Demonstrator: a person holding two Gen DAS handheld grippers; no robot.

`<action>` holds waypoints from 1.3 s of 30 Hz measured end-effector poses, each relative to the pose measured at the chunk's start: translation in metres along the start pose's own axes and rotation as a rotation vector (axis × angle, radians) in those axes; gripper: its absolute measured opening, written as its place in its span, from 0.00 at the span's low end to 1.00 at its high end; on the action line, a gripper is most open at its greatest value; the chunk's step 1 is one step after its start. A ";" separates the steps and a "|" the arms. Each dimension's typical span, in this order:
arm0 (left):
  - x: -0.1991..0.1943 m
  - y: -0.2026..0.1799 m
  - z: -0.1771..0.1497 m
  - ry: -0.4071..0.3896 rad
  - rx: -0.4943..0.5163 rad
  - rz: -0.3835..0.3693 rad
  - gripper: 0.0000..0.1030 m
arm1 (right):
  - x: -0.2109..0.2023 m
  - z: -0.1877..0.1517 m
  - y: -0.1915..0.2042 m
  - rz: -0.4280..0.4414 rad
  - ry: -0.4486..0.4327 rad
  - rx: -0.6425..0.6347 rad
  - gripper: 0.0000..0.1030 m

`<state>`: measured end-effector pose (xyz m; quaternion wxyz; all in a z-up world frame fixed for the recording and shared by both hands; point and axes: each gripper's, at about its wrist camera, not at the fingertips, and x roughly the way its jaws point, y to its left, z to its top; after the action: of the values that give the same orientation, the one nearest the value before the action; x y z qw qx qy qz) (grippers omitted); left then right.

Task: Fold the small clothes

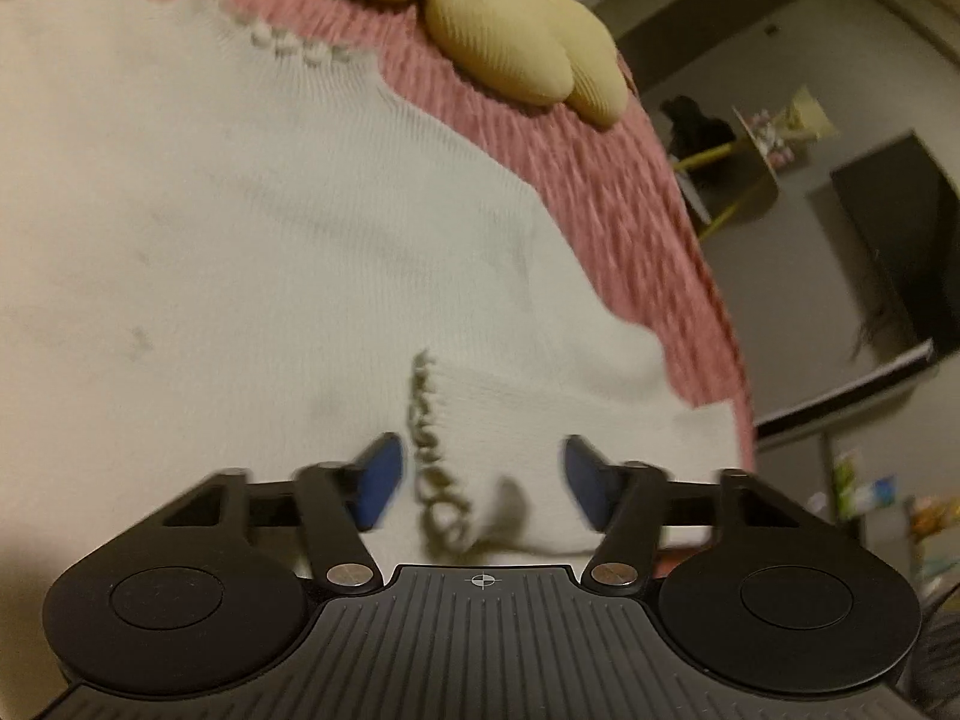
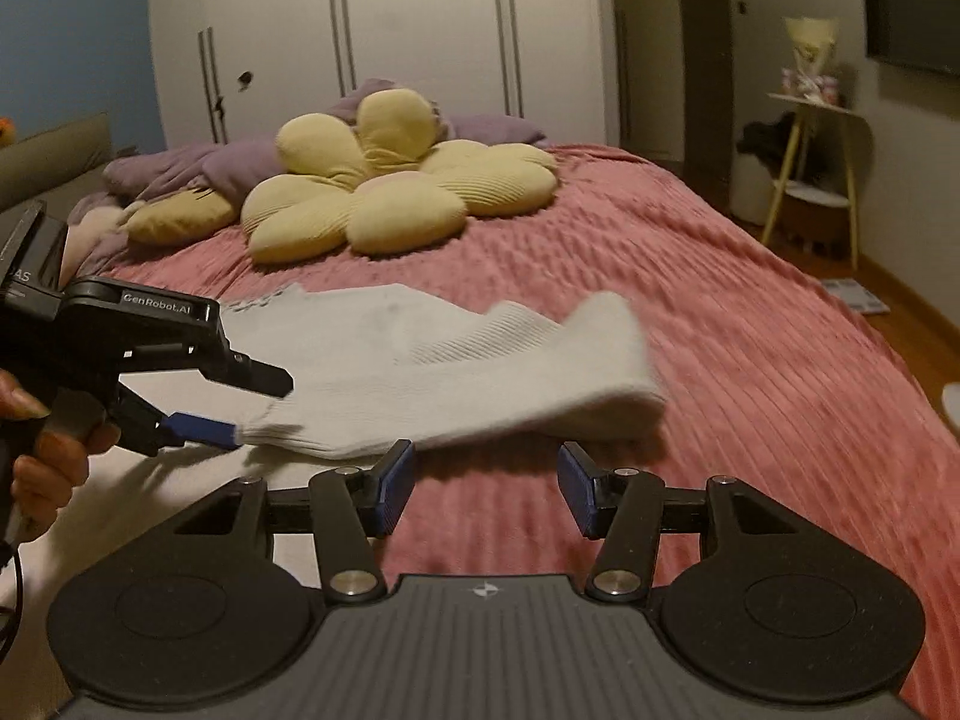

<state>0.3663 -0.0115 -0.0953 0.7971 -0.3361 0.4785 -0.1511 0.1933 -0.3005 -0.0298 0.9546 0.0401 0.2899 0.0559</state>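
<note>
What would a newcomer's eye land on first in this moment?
Probably the white sock, stretched across the near part of the pink bedspread, its cuff between the fingers of the left gripper at the left edge of the right wrist view. Behind it, near the head of the bed, lies a yellow flower-shaped cushion.
</note>
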 end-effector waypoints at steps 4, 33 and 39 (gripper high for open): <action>0.021 -0.001 0.000 0.049 -0.028 0.011 0.15 | 0.008 -0.006 -0.010 -0.006 0.022 0.043 0.50; -0.156 0.099 0.040 -0.343 0.175 0.430 0.09 | 0.089 0.035 0.006 0.335 0.215 0.447 0.49; -0.163 0.093 0.049 -0.379 0.206 0.421 0.09 | 0.109 0.024 0.010 0.341 0.272 0.540 0.39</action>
<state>0.3200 0.1674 -0.0350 0.9158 -0.1689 0.3626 0.0353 0.2962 -0.2779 -0.0691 0.8392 0.3312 0.4078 0.1408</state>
